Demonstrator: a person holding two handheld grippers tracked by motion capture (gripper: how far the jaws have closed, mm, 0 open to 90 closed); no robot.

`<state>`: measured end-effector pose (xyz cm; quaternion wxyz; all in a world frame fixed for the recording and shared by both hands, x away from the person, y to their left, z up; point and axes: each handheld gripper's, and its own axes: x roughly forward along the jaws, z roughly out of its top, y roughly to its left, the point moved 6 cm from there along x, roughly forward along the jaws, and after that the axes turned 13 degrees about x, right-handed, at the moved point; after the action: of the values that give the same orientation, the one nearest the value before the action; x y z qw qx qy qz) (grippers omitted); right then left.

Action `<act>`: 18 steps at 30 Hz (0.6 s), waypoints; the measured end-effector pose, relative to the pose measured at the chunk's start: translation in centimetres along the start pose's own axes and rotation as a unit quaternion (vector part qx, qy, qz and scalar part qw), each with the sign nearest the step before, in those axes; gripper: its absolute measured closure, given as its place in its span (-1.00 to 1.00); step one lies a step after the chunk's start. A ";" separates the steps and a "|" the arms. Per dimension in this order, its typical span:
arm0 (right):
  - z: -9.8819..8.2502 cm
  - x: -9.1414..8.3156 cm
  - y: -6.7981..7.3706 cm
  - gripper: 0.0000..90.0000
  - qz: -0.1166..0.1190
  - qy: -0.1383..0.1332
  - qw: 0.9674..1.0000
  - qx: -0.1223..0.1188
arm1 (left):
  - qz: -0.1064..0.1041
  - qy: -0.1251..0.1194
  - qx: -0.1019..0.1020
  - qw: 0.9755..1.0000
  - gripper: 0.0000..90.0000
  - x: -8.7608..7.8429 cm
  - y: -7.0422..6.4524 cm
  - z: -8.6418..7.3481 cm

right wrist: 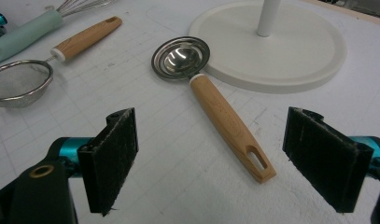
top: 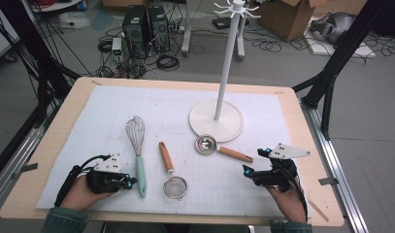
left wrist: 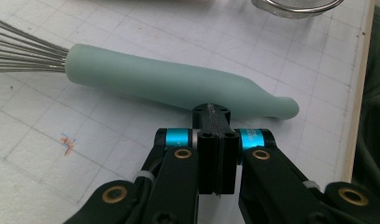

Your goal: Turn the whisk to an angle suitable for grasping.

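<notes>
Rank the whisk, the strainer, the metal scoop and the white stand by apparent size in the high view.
1. white stand, by far the largest.
2. whisk.
3. strainer and metal scoop: close in overall length, too alike to rank, though the strainer's bowl looks wider.

Even, soft overhead light filled the room; the white mat (top: pixel 175 111) looked bright without glare. Shadows beneath the whisk (left wrist: pixel 178 88) were faint. The spoon bowl (right wrist: pixel 180 58) carried small bright reflections. The high view was slightly soft and grainy; near jaws at the bottom of both gripper views blurred a little.
</notes>
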<state>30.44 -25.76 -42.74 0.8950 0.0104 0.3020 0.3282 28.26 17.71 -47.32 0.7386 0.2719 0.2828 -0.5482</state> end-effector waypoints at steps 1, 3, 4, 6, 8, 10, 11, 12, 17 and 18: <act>0.0 0.0 0.0 -0.62 0.000 0.001 1.000 0.001 | 0.000 0.003 0.000 1.000 0.98 0.0 0.1 -0.1; 0.0 0.0 0.0 -0.62 0.000 0.001 1.000 0.001 | 0.000 0.001 -0.002 1.000 0.98 0.1 0.2 -0.1; 0.0 0.0 0.0 -0.62 0.000 0.001 1.000 0.001 | -0.001 0.002 -0.001 1.000 0.98 0.0 0.2 -0.1; 0.0 0.0 0.0 -0.62 0.000 -0.001 1.000 -0.001 | -0.002 0.004 0.001 1.000 0.98 0.0 0.2 -0.2; 0.0 0.0 0.0 -0.62 -0.001 -0.001 1.000 -0.002 | -0.002 0.005 0.001 1.000 0.98 0.0 0.2 -0.2; 0.0 0.0 0.1 -0.62 -0.001 -0.001 1.000 -0.001 | -0.004 0.004 0.001 1.000 0.98 0.1 0.1 -0.2; 0.0 0.0 0.1 -0.62 -0.001 -0.001 1.000 -0.001 | -0.004 0.005 0.001 1.000 0.98 0.1 0.1 -0.2; 0.0 0.0 0.1 -0.62 0.000 -0.001 1.000 -0.002 | -0.003 0.003 -0.001 1.000 0.98 0.1 0.1 -0.2; 0.0 0.0 0.2 -0.62 0.001 0.000 1.000 -0.002 | -0.008 0.008 0.004 1.000 0.98 0.1 0.1 -0.2; 0.0 0.0 0.2 -0.62 0.002 0.000 1.000 -0.004 | -0.010 0.008 0.006 1.000 0.98 0.1 0.0 -0.3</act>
<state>30.35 -25.62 -42.67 0.8946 0.0076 0.3004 0.3309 28.30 17.84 -47.57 0.7294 0.2780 0.2875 -0.5550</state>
